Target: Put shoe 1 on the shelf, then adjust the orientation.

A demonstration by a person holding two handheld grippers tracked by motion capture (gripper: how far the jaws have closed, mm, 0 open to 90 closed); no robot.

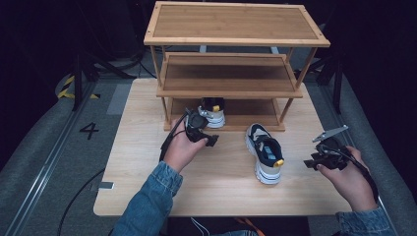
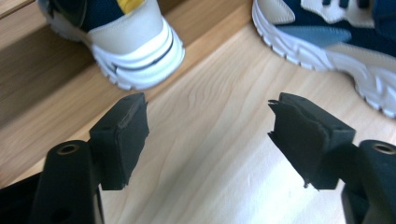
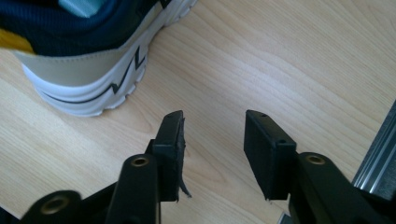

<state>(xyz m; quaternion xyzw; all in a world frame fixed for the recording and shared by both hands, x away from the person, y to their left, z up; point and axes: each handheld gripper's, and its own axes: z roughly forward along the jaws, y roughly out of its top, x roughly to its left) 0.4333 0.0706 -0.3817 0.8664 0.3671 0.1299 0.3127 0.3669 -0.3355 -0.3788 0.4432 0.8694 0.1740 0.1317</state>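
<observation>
- Black foam pads of the left gripper (image 2: 208, 135) stand wide apart with nothing between them, only bare pale wood of the bench (image 1: 147, 162) below.
- Left gripper hovers just in front of the rack's bottom shelf (image 1: 246, 120), near the heel of the shelved sneaker (image 2: 126, 42), not touching it.
- Right gripper (image 3: 212, 149) has its jaws partly open, holding nothing, above the bench near its right edge.
- Second sneaker (image 1: 265, 152) lies on the bench, right of centre, heel toward the near edge, between the two grippers and close to the right gripper.
- Bamboo rack (image 1: 236, 24) stands along the far edge.
</observation>
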